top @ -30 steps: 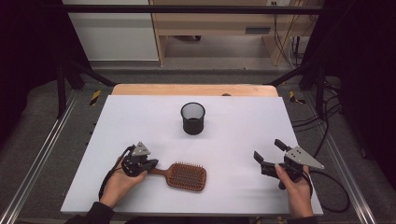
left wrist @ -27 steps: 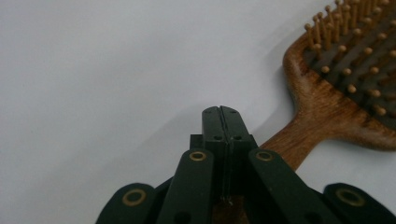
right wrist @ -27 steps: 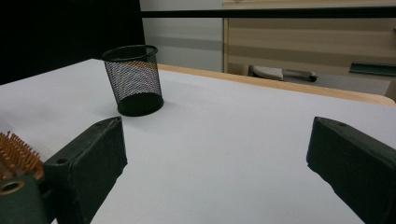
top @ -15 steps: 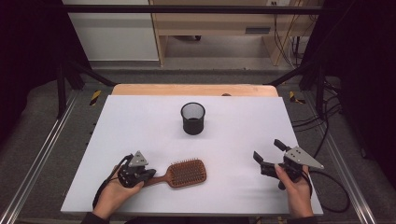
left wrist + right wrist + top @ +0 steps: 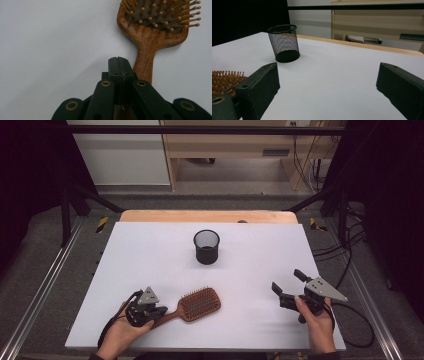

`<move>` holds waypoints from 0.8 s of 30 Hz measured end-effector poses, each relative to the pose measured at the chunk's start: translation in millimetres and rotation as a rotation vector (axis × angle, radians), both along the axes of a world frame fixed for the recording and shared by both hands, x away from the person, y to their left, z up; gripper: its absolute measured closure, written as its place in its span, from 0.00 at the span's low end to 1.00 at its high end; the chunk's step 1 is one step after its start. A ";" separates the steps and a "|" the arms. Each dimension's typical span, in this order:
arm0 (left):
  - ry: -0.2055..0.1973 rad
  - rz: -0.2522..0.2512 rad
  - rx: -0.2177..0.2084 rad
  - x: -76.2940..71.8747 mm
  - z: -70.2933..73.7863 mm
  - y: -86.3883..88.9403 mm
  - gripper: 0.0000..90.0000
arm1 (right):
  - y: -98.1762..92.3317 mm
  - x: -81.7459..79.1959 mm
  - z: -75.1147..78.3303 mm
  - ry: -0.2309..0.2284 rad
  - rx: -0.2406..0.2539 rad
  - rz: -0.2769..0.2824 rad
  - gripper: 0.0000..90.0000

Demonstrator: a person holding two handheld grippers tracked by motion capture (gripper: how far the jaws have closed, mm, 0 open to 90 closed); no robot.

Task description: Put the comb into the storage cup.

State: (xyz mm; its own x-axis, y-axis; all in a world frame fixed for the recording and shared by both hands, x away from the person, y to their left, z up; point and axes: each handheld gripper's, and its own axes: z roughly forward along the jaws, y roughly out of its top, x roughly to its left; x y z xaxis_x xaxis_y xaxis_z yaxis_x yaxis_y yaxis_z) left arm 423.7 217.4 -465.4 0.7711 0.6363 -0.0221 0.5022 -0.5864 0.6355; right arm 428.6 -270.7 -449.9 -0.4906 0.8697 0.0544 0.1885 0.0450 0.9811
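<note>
A wooden paddle hairbrush point(image 5: 200, 304) lies bristles up on the white table point(image 5: 150, 255), near the front. Its handle points toward my left gripper point(image 5: 162, 311). In the left gripper view the jaws of the left gripper point(image 5: 118, 60) are pressed together with nothing between them, just above the brush handle point(image 5: 146, 62), which runs underneath. My right gripper point(image 5: 286, 280) is held at the front right with its jaws wide apart and empty. In the right gripper view, the right gripper point(image 5: 328, 77) faces the black mesh cup point(image 5: 284, 46) and the brush bristles point(image 5: 224, 78).
The black mesh cup point(image 5: 206, 247) stands upright mid-table. Bare white surface lies between the two hands. A wooden strip point(image 5: 210, 216) edges the far side of the table, with metal frame rails point(image 5: 45, 285) along the sides.
My left hand has drawn back toward the near-left edge, and the brush handle has swung a little toward the front. The right hand has stayed still.
</note>
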 end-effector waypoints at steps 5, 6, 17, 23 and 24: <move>0.007 -0.008 0.003 -1.7 0.9 -2.1 1.00 | -0.7 -0.2 0.3 -0.003 0.003 0.002 0.05; 0.007 -0.009 0.002 -2.1 1.2 -2.5 1.00 | -0.6 -0.1 0.3 -0.002 0.004 0.001 0.05; 0.009 -0.024 0.000 -5.2 2.9 -5.0 1.00 | -0.3 -0.1 0.2 -0.001 0.002 0.002 0.05; 0.012 -0.026 0.000 -5.6 2.9 -5.2 1.00 | -0.3 -0.1 0.2 -0.001 0.003 0.003 0.05; 0.014 -0.027 0.000 -5.9 2.7 -5.5 1.00 | -0.2 -0.2 0.2 0.000 0.002 0.003 0.05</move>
